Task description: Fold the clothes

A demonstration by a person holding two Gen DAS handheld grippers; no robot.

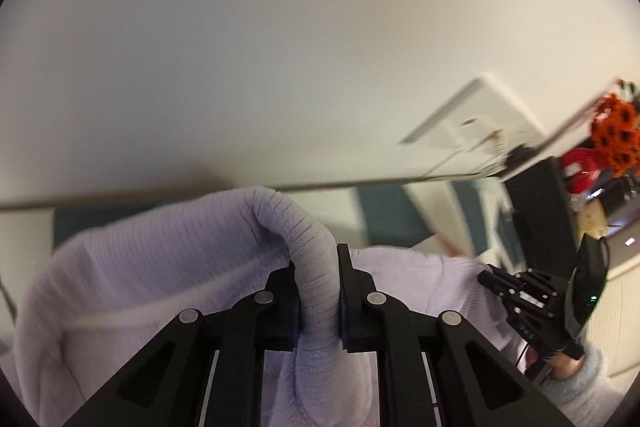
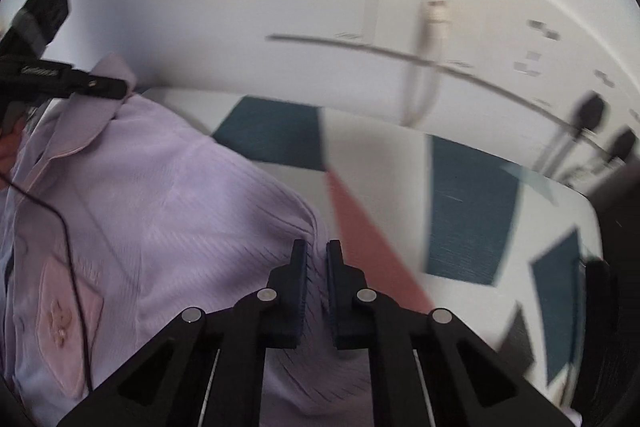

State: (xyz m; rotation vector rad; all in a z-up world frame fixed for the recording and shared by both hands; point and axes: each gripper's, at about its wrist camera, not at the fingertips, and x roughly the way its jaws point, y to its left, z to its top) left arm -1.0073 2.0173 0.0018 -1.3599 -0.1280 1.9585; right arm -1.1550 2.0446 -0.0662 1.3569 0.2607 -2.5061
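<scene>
Left wrist view: left claw (image 1: 318, 291) clamped on a thick roll of the lavender garment (image 1: 160, 259), lifted, cloth draping toward 8 o'clock; right claw (image 1: 516, 293) visible at 3 o'clock. Right wrist view: right claw (image 2: 317, 287) pinches the garment's edge at 6 o'clock above the patterned surface (image 2: 472, 211), collar near 10 o'clock. Likely mid-lift: keep both grips level and taut, so the fold lands flat.
</scene>
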